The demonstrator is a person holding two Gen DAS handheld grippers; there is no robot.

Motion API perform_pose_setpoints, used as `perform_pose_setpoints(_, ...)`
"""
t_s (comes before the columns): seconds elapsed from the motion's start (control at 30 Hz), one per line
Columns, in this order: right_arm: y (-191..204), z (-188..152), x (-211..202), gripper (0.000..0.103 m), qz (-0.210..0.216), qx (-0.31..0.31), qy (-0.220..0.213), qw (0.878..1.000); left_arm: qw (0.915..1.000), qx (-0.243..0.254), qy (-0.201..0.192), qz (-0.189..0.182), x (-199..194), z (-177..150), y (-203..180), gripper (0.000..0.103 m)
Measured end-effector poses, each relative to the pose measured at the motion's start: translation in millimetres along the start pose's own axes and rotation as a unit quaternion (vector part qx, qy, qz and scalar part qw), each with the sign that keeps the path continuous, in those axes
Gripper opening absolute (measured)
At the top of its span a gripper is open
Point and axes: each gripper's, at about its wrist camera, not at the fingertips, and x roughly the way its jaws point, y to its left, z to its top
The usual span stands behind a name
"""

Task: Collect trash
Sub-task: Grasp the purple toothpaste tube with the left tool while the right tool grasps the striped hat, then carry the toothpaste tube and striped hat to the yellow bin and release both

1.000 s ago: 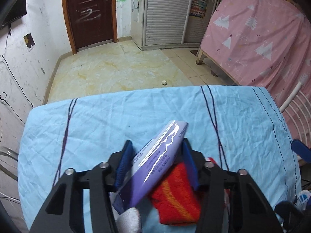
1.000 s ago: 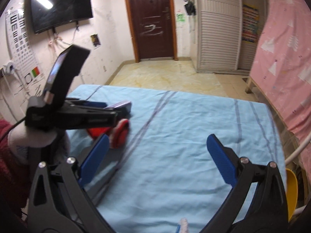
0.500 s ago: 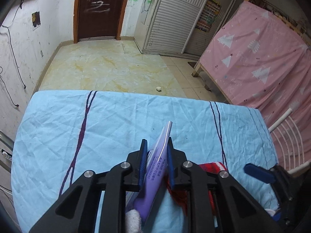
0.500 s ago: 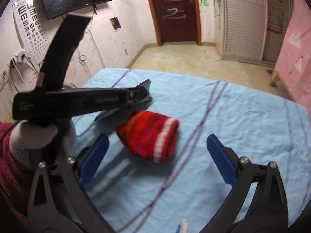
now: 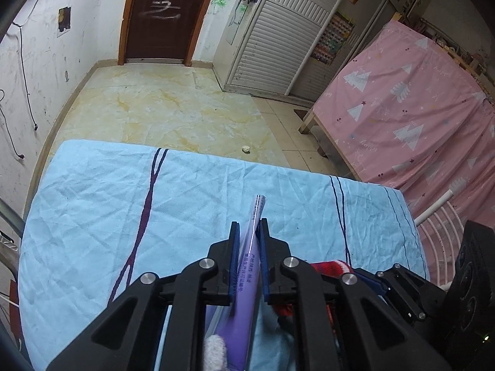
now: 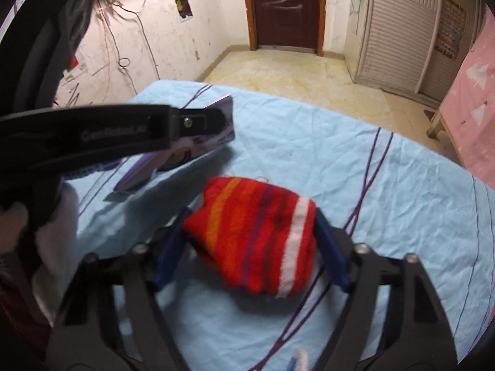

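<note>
Two handheld grippers work a table draped in a wrinkled pale-blue cloth (image 5: 92, 204), gathering what lies near its close edge. The left gripper (image 5: 249, 232) is clenched on a flat purple packet (image 5: 252, 266), its blue pads pinching the glossy, printed sleeve edge-on so that the tip juts beyond the fingers. The right gripper (image 6: 247, 241) has just been closing around a sock bundle (image 6: 253, 235), a soft, fuzzy roll in red with orange, purple and white bands; the pads sit right at its two flanks, though blur hides whether they yet press in. The bundle lies on the cloth near the close edge, just beside the packet, with the left gripper's black arm crossing above and behind it.

To finish this step well, the right fingers would best squeeze until the knit visibly gives, since a plush roll can slip from a light pinch, then lift straight up, clear of the cloth's folds. The slick, thin packet looks liable to slide or bend, so the left grip should hold firm and steady while both loads travel.
</note>
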Motion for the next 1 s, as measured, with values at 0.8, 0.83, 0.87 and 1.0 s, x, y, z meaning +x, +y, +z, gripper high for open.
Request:
perform_pose_setpoints(0.8, -96, -41, -108, 0.030, -0.029, 0.122, -0.144, 0.982, 0.9966, 0.074, -0.037, -0.003, -45, -13, -101, 0.003)
perform_pose_setpoints(0.83, -102, -45, -114, 0.030, -0.033, 0.130, -0.152, 0.979, 0.9961, 0.079, -0.039, -0.004, -46, -15, -109, 0.003)
perform_pose_setpoints(0.87, -109, -50, -120, 0.030, -0.037, 0.139, -0.160, 0.977, 0.9956, 0.085, -0.040, -0.006, -47, -16, -118, 0.003)
perform_pose_setpoints(1.0, -138, -66, -145, 0.030, -0.048, 0.168, -0.186, 0.967, 0.9931, 0.109, -0.043, -0.013, -49, -25, -151, 0.003)
